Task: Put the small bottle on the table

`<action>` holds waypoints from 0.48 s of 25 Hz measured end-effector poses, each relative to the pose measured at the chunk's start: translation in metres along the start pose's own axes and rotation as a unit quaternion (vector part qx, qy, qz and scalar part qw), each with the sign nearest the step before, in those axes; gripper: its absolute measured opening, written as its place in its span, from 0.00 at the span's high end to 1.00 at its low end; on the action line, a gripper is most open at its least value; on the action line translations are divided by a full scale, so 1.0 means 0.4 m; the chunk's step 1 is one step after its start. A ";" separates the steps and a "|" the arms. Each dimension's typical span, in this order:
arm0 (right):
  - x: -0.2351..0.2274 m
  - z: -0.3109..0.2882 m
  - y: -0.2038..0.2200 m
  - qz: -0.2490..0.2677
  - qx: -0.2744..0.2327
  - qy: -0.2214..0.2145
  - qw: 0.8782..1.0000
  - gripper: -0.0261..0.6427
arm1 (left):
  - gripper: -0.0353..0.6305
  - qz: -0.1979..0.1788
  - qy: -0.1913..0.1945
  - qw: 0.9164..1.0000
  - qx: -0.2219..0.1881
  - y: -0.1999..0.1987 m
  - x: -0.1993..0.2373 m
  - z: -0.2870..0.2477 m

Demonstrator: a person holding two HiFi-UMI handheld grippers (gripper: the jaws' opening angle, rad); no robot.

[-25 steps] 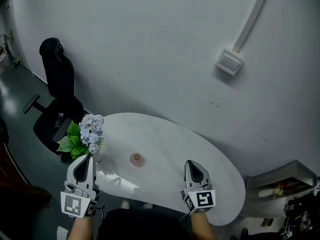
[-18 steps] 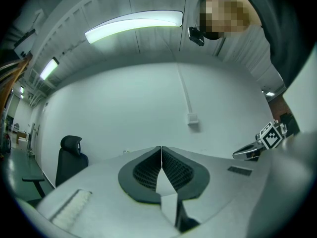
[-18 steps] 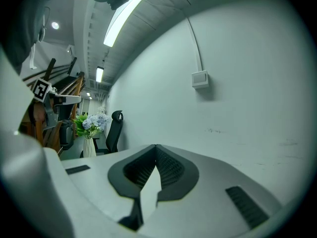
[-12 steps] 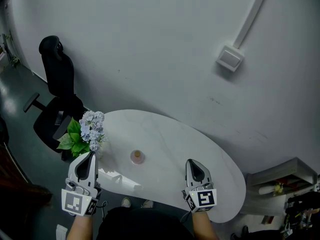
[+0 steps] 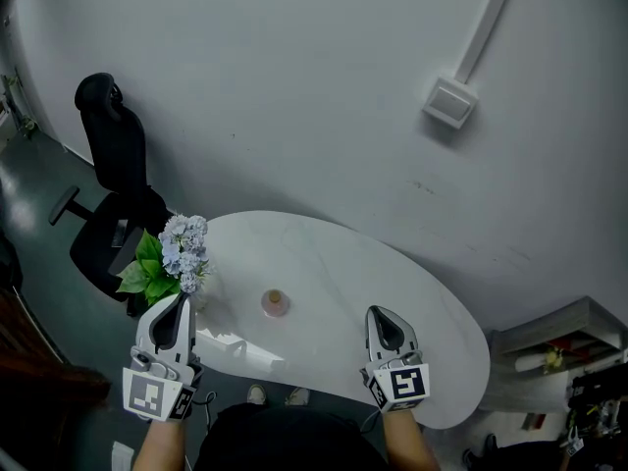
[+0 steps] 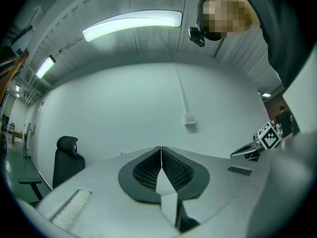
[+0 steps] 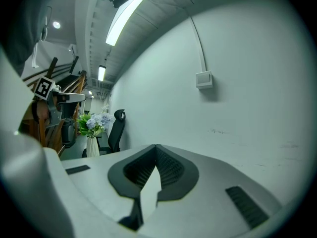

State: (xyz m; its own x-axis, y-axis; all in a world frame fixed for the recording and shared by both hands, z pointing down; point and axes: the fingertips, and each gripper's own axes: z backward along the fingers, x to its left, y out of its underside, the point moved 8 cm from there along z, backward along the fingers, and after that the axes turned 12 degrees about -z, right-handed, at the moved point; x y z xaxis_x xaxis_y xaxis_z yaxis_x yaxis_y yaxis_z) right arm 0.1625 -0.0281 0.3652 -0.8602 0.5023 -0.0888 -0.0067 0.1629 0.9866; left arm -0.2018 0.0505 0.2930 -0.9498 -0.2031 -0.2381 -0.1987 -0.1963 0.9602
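Neither left gripper (image 5: 180, 302) nor right gripper (image 5: 381, 313) has moved — jaws closed, empty — small pinkish bottle (image 5: 274, 303) stands upright on the table (image 5: 343, 263).

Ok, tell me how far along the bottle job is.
Looks done: the small bottle stands on the white table, apart from both grippers. In hand: nothing; the left gripper and right gripper are shut and empty at the near edge. Left: nothing visible.

Head view steeply down over table (image 5: 334, 253), gripper views behind their jaws, seemingly near level, sharing the wall box (image 7: 204, 79)
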 end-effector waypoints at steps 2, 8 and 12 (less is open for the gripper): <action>0.005 0.001 0.000 0.003 -0.001 0.000 1.000 0.95 | 0.94 -0.005 0.003 1.000 0.003 0.007 0.000 0.003; 0.010 -0.001 -0.007 0.005 -0.002 0.001 1.000 0.95 | 0.94 -0.003 0.005 1.000 0.000 0.007 0.004 0.001; 0.016 -0.006 -0.014 0.012 -0.006 -0.001 1.000 0.95 | 0.94 -0.001 0.004 1.000 -0.003 0.010 0.007 0.000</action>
State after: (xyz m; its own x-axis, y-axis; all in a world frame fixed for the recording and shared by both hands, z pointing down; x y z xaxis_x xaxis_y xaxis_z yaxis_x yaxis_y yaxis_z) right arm 0.1560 -0.0277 0.3594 -0.8589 0.5079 -0.0654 0.0080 0.1409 0.9900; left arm -0.2053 0.0492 0.2962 -0.9474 -0.2094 -0.2420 -0.1999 -0.2035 0.9585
